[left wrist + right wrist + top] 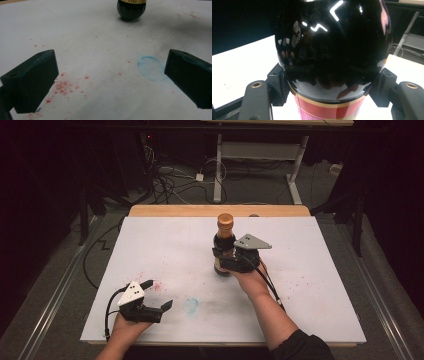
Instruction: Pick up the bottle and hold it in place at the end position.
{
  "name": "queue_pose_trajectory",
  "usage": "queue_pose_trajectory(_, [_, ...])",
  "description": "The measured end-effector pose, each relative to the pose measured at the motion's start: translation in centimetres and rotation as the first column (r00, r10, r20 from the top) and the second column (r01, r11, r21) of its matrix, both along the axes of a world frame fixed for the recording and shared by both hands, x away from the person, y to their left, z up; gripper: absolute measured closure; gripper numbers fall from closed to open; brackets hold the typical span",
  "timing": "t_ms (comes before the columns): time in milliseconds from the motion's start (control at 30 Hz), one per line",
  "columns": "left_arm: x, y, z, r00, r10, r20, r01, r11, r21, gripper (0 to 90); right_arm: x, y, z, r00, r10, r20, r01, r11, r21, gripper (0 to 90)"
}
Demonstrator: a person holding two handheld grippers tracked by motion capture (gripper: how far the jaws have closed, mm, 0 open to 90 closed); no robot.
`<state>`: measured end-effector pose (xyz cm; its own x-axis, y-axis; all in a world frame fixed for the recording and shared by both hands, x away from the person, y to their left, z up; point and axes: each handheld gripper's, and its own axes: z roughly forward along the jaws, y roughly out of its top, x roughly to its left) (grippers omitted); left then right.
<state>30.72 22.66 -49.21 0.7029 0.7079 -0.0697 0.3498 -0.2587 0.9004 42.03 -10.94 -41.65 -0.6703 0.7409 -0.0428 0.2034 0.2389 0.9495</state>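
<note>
- a dark bottle point(224, 247) with a brown cap is seen standing upright on the white surface point(310, 285), right of its middle
- the right tongs point(227, 257) are closed around the bottle's body, with a jaw pressed on either side, as seen in the right gripper view point(332, 62)
- a red and gold label band is seen on the bottle just below the grip
- the left tongs point(157, 295) are held wide open near the front left of the surface, with nothing between the jaws
- red specks point(63, 86) and a faint blue ring point(151, 68) are seen on the surface between the open jaws
- the bottle's rounded base point(131, 8) is seen well apart from the left tongs, farther along the surface
</note>
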Motion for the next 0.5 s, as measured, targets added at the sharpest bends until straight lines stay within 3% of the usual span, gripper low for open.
queue_pose_trajectory(500, [0.0, 0.0, 0.0, 1.0, -0.004, 0.002, 0.004, 1.0, 0.001, 0.0, 1.3, 0.5, -0.5, 0.9997, -0.011, -0.02, 0.011, 0.9999, 0.012, 32.3])
